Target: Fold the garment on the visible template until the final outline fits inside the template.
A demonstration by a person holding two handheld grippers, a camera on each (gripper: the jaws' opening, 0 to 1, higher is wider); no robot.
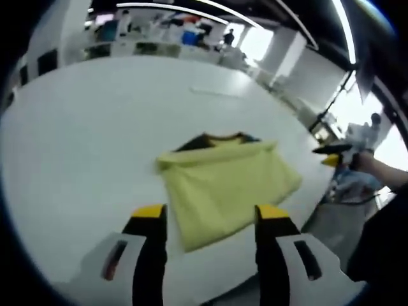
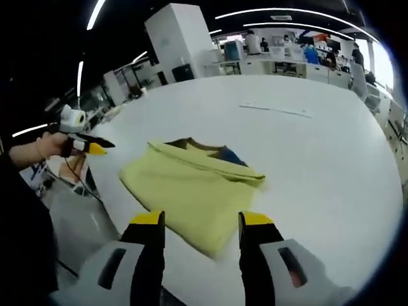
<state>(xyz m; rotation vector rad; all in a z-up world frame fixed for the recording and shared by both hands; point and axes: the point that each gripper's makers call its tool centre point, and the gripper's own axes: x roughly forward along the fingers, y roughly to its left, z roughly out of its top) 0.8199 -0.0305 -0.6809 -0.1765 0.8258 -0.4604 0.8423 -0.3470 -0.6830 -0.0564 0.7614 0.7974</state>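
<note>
I saw the yellow garment [image 1: 223, 185] lying folded on the white bench [image 1: 95, 140], at the centre of the left gripper view, a dark collar edge showing at its far side. My left claw [image 1: 210, 220] stood above the bench with its jaws apart and empty, the cloth's near edge between the tips. In the right gripper view the garment [image 2: 191, 188] sat centre frame, and my right claw [image 2: 201, 223] hung with jaws spread, holding nothing. The other claw [image 2: 89, 146] showed at the left edge.
</note>
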